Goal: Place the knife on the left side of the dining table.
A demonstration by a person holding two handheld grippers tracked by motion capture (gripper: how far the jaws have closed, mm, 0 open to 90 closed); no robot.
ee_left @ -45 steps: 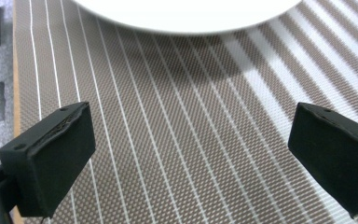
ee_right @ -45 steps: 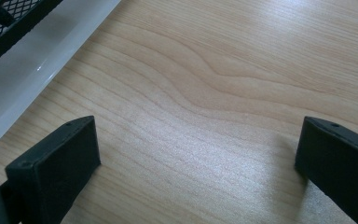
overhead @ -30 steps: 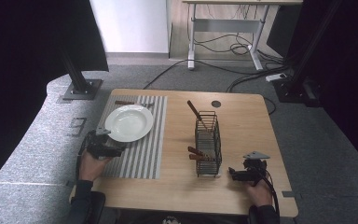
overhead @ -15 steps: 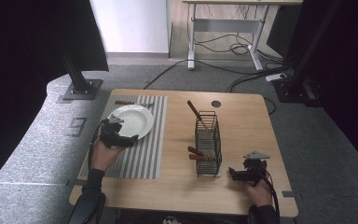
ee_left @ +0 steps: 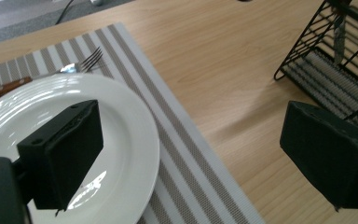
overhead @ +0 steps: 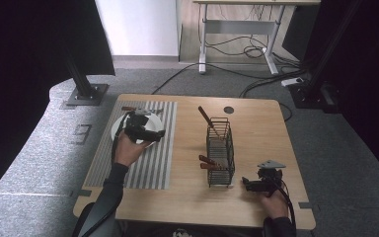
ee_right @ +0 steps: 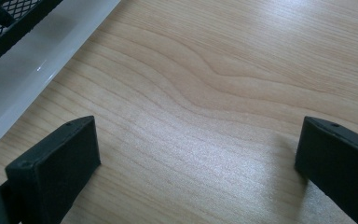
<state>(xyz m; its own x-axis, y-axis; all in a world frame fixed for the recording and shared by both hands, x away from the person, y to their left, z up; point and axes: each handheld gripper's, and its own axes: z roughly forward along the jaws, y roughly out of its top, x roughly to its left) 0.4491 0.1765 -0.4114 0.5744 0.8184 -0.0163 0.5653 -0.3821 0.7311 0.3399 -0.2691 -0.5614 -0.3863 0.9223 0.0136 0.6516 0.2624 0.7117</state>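
High view, left to right: I am holding my left gripper [overhead: 150, 132] above the white plate [overhead: 120, 129], which is lying on the striped placemat [overhead: 143, 163] at the left of the tabletop [overhead: 256, 128]; a fork [overhead: 131, 109] with a wooden handle is lying on the placemat just beyond the plate. In the left gripper view the jaws are standing wide apart with nothing between them, having just been closing slightly; one jaw is hanging over the plate [ee_left: 126, 140], the other over bare wood near the wire basket [ee_left: 326, 60], and the fork [ee_left: 77, 65] is resting beside the plate's far rim. At the middle of the tabletop the black wire basket [overhead: 220, 150] is standing upright, with one wooden-handled utensil [overhead: 206, 116] leaning out of its top and two more wooden handles [overhead: 208, 163] sticking out through its left side. At the right, near the front edge, I am resting my right gripper [overhead: 250, 185] just beside the basket; in the right gripper view its jaws are spread, released, over bare wood, with the basket's clear tray [ee_right: 37, 60] at the upper left.
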